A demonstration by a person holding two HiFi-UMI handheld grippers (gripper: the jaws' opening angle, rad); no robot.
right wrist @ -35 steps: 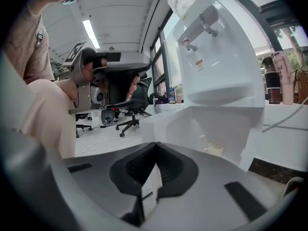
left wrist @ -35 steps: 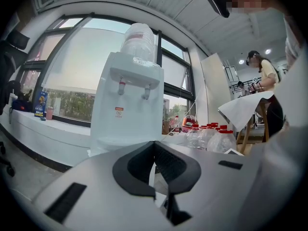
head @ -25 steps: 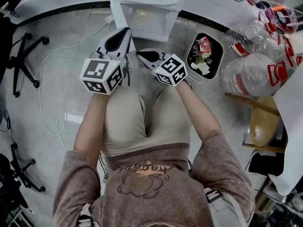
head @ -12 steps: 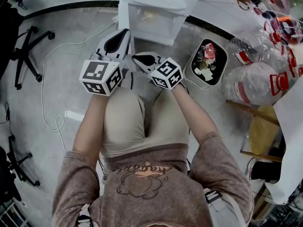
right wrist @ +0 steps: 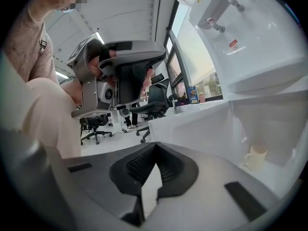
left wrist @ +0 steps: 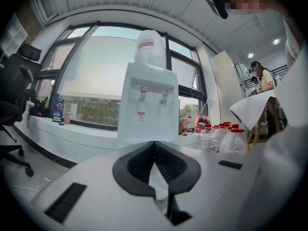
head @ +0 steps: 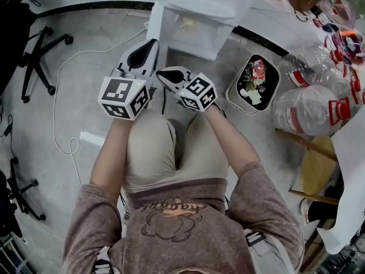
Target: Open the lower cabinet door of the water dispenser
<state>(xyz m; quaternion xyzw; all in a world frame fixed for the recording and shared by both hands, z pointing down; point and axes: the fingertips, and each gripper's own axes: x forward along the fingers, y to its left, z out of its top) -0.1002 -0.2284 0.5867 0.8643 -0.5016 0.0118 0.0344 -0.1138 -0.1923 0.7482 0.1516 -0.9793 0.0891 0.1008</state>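
Smooth plastic nearly everywhere, over a polished grey floor.

The water dispenser (head: 197,16) has a white plastic shell, smooth with a soft sheen, and the bottle (left wrist: 149,46) on top of it is clear plastic. The left tongs (head: 151,42) and right tongs (head: 160,73) are matt pale-grey plastic, lined with black ribbed pads (left wrist: 168,163) that look rubbery. The floor (head: 85,84) is grey, smooth and faintly glossy, like sealed concrete. The bin (head: 234,96) is white plastic with a dark inside. The jugs (head: 311,99) are clear, shiny plastic. The sweater (head: 182,233) is brown knit cloth, the trousers (head: 151,147) are plain beige cloth, and the seat (head: 313,153) looks like pale wood.
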